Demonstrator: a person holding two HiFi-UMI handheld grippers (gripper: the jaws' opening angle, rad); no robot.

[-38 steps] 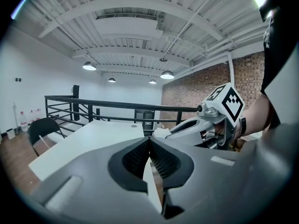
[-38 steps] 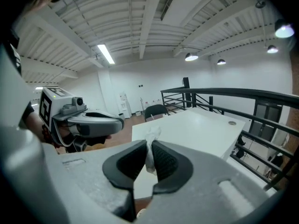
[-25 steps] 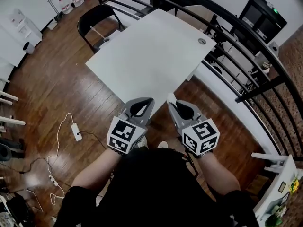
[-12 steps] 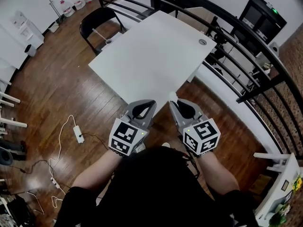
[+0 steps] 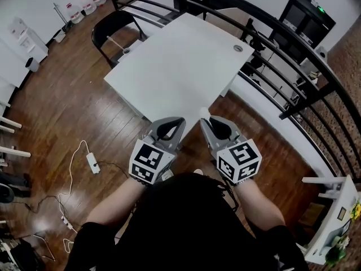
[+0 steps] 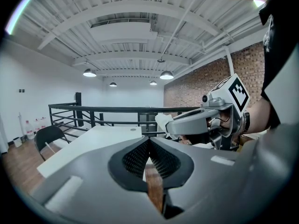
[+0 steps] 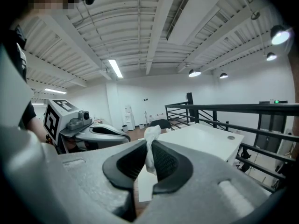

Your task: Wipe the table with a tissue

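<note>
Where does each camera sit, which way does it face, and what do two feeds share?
Head view: on the head, steeply down at the white table; forearms, left gripper, right gripper show.
Left gripper view: on the left gripper, along its shut jaws toward the table; right gripper at right.
Right gripper view: along jaws clamped on the tissue, toward the table; left gripper at left.
Shared: all show the table.

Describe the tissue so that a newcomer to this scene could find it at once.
Start at the large white rectangular table. Just off its near corner, the small crumpled white tissue sticks up from the shut tips of the grey right tool, whereas the grey left tool beside it holds nothing.
</note>
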